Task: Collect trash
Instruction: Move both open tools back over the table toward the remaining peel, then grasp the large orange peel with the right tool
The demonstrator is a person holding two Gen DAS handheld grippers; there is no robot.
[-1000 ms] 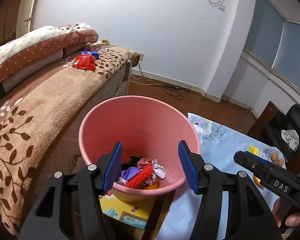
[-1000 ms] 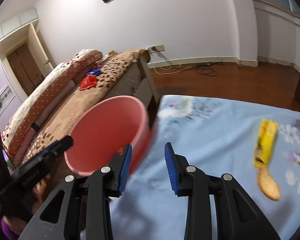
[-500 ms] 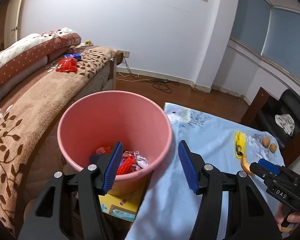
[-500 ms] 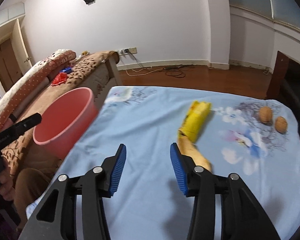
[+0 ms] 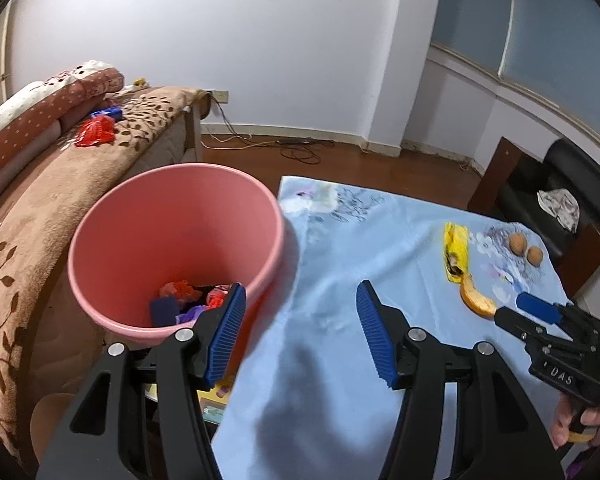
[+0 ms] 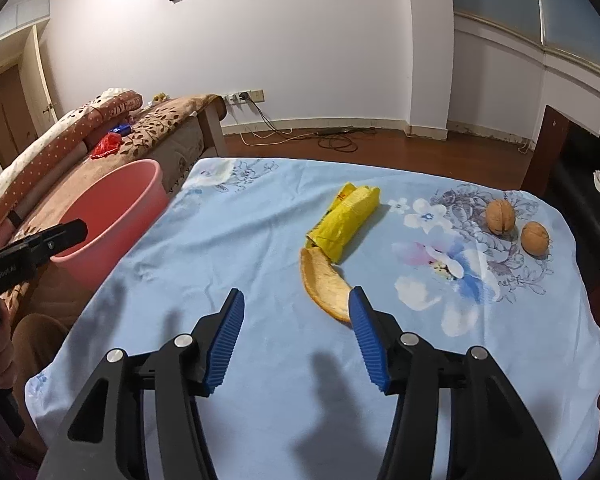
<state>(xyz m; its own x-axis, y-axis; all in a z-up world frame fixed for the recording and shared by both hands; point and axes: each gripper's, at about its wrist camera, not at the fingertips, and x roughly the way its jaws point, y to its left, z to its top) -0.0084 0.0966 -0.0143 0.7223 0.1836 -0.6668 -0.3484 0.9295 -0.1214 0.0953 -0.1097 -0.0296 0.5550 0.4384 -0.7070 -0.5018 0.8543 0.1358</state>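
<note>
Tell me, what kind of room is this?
Most likely a bedroom or living room in a home: a bed or couch under a brown leaf-patterned blanket, a table with a blue floral cloth, and a pink bin beside it.

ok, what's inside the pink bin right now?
The pink bin holds crumpled trash at the bottom: red, dark blue and purple scraps. The near wall and the left hand-held gripper hide the rest.

"DAS" on right gripper (image 5: 538,312)

Bare blue cloth (image 6: 228,248) before peel (image 6: 326,286), pink bucket (image 6: 112,208) left
</note>
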